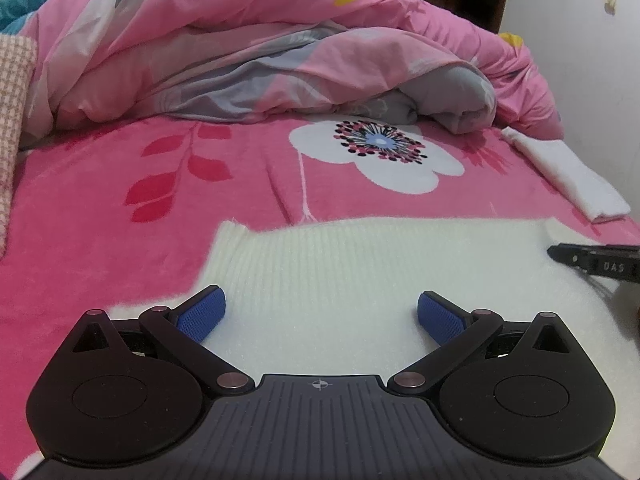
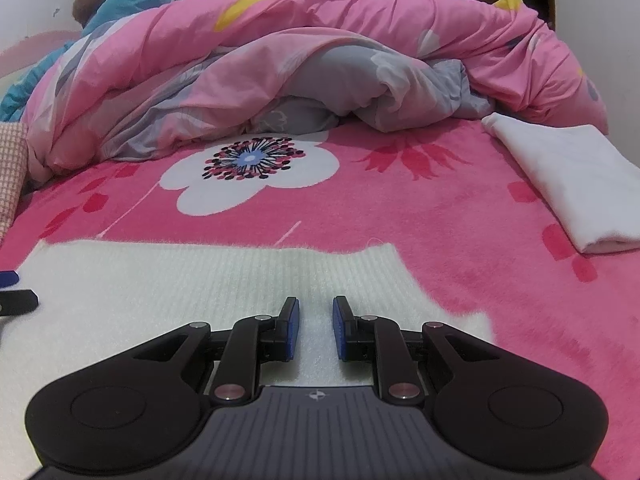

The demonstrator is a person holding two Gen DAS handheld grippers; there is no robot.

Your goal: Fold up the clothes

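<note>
The white sweater (image 1: 344, 280) at the bottom of the frame is partly hidden by the left gripper (image 1: 320, 316), open wide, and the right gripper (image 2: 316, 328), open a little, both holding nothing.

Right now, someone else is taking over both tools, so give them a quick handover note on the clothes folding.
Left tool: jaws wide open over the white knit sweater, holding nothing.
Right tool: jaws narrowed with a gap, over the same sweater near its right side; no fabric visibly pinched.
The sweater lies flat on the pink floral blanket.
Done: one folded white garment sits at the far right by the bunched duvet.
Left: fold the sweater, then set it aside.
</note>
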